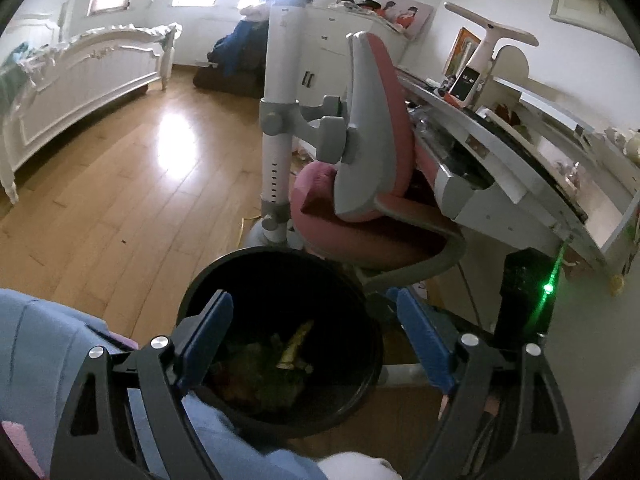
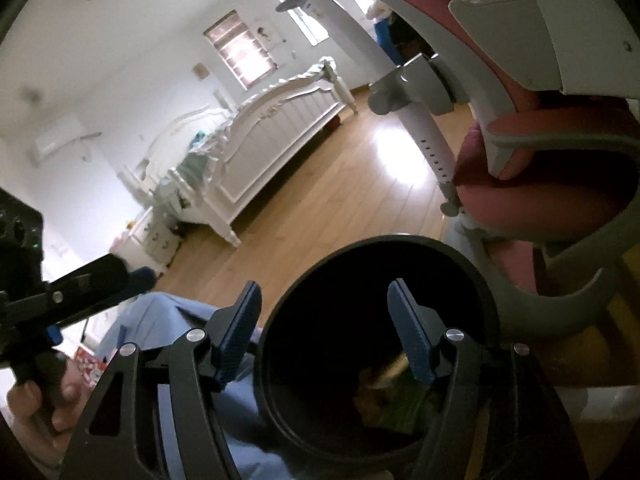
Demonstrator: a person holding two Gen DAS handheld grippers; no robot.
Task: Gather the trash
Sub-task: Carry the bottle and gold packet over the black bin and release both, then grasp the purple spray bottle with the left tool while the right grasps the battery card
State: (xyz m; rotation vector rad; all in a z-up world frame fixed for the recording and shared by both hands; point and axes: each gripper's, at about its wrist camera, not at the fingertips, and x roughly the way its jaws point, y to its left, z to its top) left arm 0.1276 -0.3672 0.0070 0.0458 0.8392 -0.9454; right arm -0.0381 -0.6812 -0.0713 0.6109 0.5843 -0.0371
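Note:
A round black trash bin (image 1: 224, 276) stands on the wood floor, with scraps of trash (image 1: 280, 364) at its bottom. My left gripper (image 1: 316, 316) is open and empty, hovering over the bin's mouth. In the right wrist view the same bin (image 2: 480, 272) fills the lower middle, with trash (image 2: 396, 400) inside. My right gripper (image 2: 324, 308) is open and empty above the bin's left rim. The left gripper (image 2: 132, 276) also shows there at the far left, in a hand.
A pink and grey chair (image 1: 372, 152) stands right behind the bin, beside a white desk (image 1: 500, 160) cluttered with items. A white bed (image 1: 80, 76) is at the far left. My blue-trousered legs (image 1: 36, 356) are beside the bin.

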